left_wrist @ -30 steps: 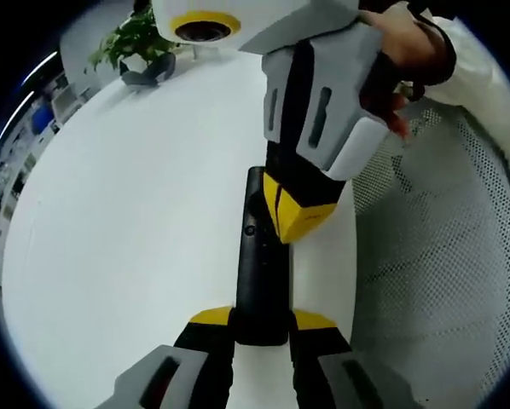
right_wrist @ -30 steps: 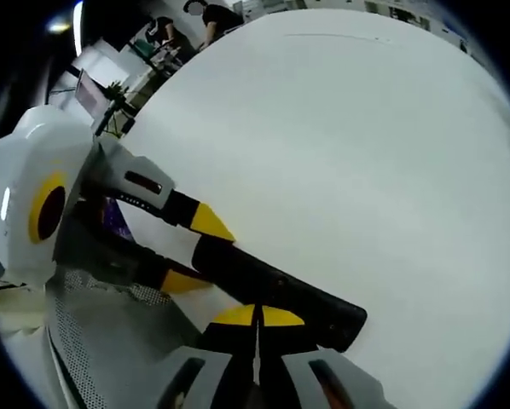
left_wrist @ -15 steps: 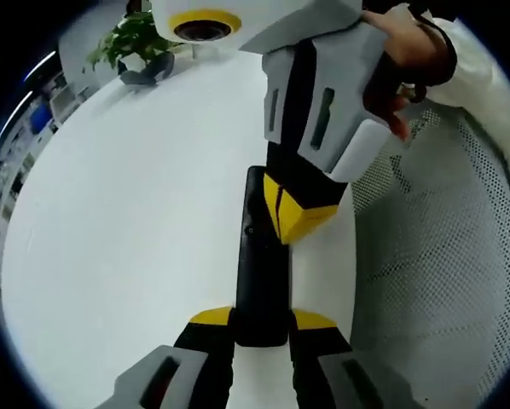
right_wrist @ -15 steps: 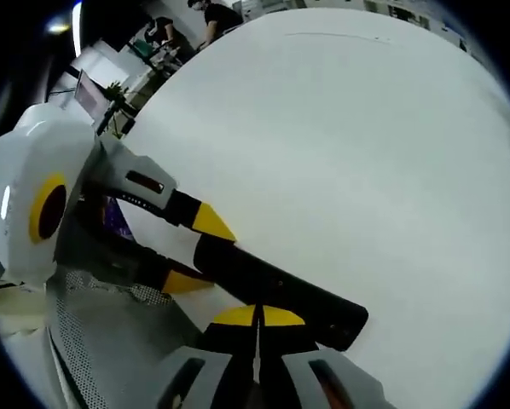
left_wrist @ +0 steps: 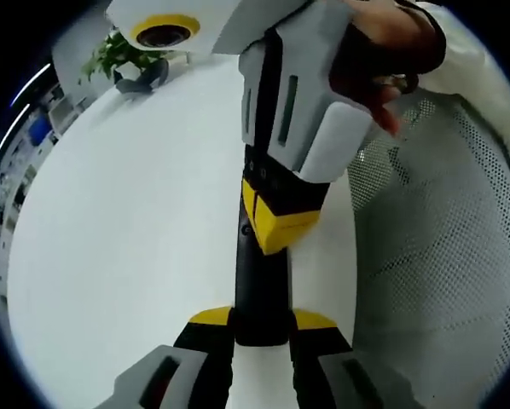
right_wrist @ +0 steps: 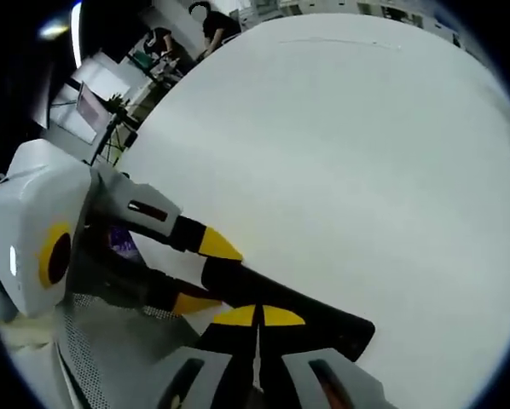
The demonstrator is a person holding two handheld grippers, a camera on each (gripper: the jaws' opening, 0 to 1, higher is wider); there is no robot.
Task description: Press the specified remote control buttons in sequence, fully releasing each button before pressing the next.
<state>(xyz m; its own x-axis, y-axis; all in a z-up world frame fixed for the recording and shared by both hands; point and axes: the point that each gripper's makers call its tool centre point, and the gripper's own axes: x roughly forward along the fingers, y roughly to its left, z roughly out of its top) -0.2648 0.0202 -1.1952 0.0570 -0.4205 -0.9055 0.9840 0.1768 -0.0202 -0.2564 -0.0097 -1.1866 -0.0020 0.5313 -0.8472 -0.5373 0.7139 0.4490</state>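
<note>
A slim black remote (left_wrist: 257,281) lies lengthwise on the white table (left_wrist: 127,221). My left gripper (left_wrist: 262,319) is shut on its near end, one yellow tip on each side. My right gripper (left_wrist: 275,228) comes down from above with its yellow tips shut together and resting on the remote's top face, a hand (left_wrist: 383,51) holding it. In the right gripper view my right gripper (right_wrist: 257,317) is shut over the remote (right_wrist: 310,311), and the left gripper (right_wrist: 205,274) clamps the remote's other end from the left.
A white mesh chair (left_wrist: 434,256) stands close beside the table's edge, also seen as mesh (right_wrist: 110,341). A potted plant (left_wrist: 118,53) sits at the table's far end. People (right_wrist: 208,17) stand beyond the table. The table (right_wrist: 349,153) stretches wide and white.
My right gripper has slid along the remote toward the left gripper, looming larger in the left gripper view. The left gripper's hold on the remote is unchanged.
</note>
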